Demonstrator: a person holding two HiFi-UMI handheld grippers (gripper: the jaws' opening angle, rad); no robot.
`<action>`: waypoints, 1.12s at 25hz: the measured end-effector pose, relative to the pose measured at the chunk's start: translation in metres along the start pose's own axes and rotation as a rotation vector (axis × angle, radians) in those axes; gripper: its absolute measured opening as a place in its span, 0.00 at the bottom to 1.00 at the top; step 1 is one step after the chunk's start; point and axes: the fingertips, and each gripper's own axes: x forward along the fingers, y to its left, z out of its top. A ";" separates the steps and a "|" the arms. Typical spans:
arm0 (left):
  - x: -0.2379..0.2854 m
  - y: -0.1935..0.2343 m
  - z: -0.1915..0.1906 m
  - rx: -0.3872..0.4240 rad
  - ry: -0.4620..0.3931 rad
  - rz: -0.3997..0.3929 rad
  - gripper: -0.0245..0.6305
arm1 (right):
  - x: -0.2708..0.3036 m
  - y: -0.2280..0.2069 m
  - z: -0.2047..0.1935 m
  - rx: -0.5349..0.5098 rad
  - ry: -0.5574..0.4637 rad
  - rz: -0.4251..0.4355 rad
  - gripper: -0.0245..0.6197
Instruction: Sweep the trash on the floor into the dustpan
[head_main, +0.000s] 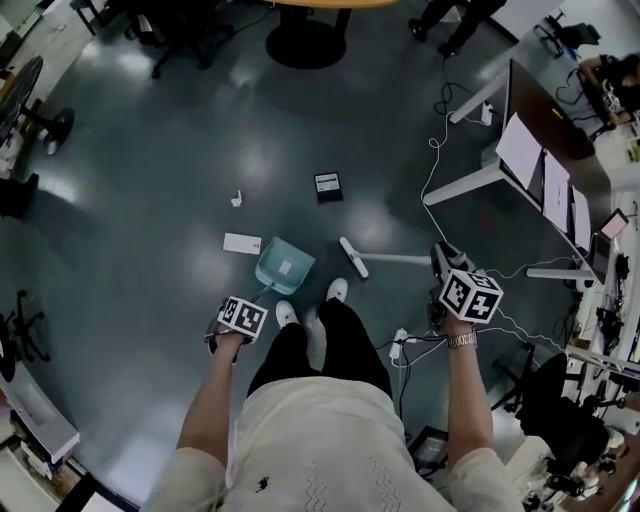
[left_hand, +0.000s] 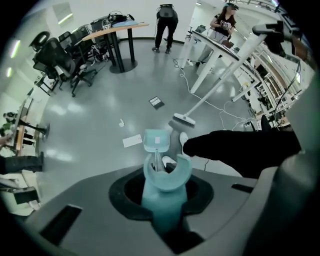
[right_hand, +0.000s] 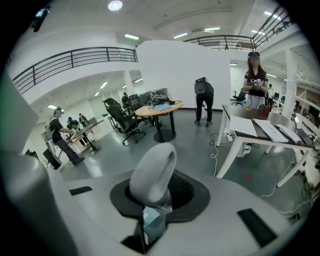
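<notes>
The teal plastic dustpan (head_main: 285, 266) stands on the floor (head_main: 150, 150) just ahead of my shoes (head_main: 287, 313), mouth facing away from me. A small pale square shows inside; scrap or label, I cannot tell. My left gripper (left_hand: 162, 205) is clamped on its long teal handle. A flat white card (head_main: 242, 243) lies just left of the pan, a crumpled white scrap (head_main: 237, 199) farther off, and a dark square box (head_main: 328, 186) far right of that. The broom (head_main: 352, 257) head rests near the pan's right side. My right gripper (right_hand: 150, 217) is closed round its pale grey looped handle end. Smooth grey floor lies open left and far. A white-legged worktop (head_main: 470, 185) and cables (head_main: 435, 150) crowd the right.
</notes>
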 end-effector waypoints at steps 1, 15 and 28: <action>0.005 0.000 0.022 0.002 0.008 0.002 0.17 | 0.018 -0.006 0.020 -0.009 -0.014 0.004 0.15; 0.079 0.002 0.289 -0.039 0.138 0.044 0.17 | 0.306 -0.123 0.239 -0.084 -0.040 0.100 0.15; 0.097 0.011 0.376 0.006 0.194 0.034 0.17 | 0.378 -0.072 0.248 -0.289 -0.048 0.267 0.15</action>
